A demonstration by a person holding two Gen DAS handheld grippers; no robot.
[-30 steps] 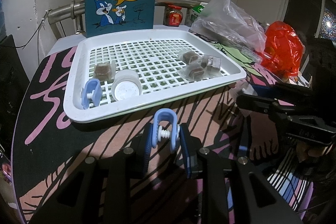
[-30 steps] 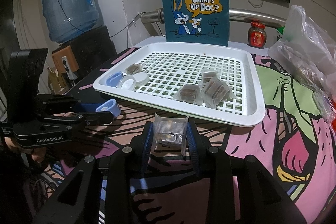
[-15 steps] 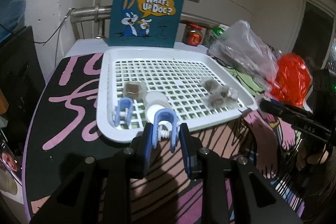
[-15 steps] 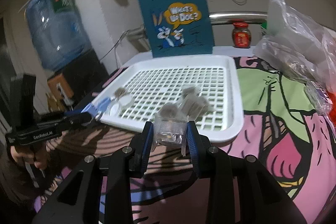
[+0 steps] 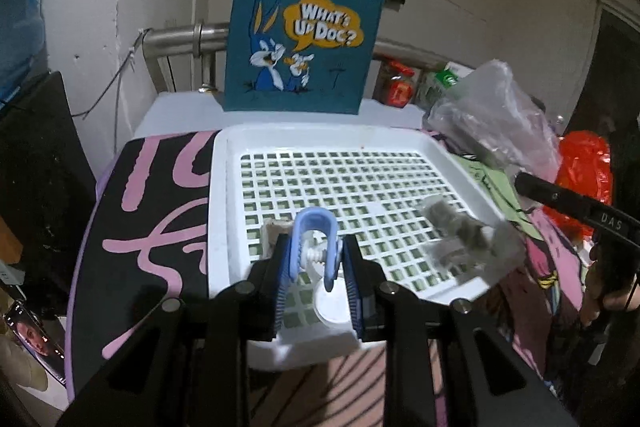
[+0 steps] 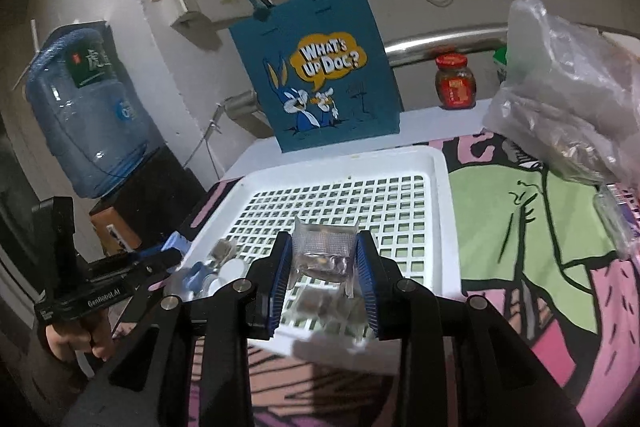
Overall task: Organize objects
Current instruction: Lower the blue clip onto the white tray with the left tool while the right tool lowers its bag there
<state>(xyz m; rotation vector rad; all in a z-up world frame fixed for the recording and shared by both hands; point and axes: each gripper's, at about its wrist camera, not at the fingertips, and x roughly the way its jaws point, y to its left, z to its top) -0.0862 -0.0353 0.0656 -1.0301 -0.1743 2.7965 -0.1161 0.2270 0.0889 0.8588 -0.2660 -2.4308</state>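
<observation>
White lattice tray (image 5: 224,211) taken as landmark. Left gripper (image 5: 316,267) held over tray's near-left corner, jaws clamped on blue clip (image 5: 314,231), raised above tray floor. White round cap (image 5: 330,303) seen on tray beneath it. Right gripper (image 6: 322,267) held over tray's near edge, jaws closed on clear wrapped packet (image 6: 322,251). More wrapped packets (image 5: 460,231) lying at tray's near-right. Blue cartoon tote bag (image 6: 320,75) standing upright behind tray.

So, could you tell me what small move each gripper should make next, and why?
Probably lower slightly and open. The left gripper holds the blue clip over the white tray, near the white cap; the right gripper holds a clear packet above other packets there.
</observation>
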